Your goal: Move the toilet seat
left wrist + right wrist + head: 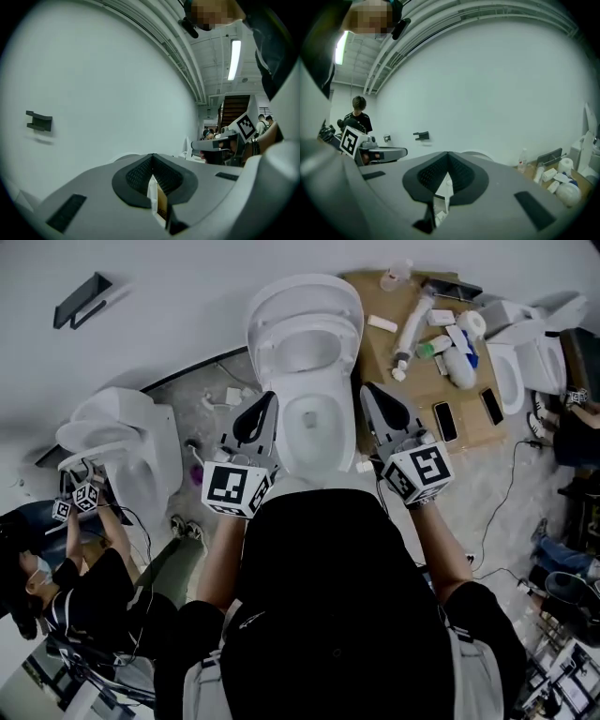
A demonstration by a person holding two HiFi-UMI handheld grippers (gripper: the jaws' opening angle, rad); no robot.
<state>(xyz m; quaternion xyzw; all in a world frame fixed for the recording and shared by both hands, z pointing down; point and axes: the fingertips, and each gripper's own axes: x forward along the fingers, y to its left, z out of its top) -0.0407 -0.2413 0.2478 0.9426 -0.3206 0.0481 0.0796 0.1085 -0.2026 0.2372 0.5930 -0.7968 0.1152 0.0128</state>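
While the grey left hand-held gripper (265,404) and right hand-held gripper (372,393) sit closed and empty, the glossy white oval toilet seat (265,334) stands raised.

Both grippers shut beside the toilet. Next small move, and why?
Probably open the right gripper and bring it to the seat: it and the left gripper flank the bowl, jaws together with nothing between them, so neither can take the seat.

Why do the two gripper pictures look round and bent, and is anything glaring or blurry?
Left gripper view: a wide lens curves the wall and blackens the corners; the ceiling light glares white. Right gripper view: same bending, and the wall bracket looks slightly smeared. Head view: soft, even light, faint shadows, the toilet sharp.
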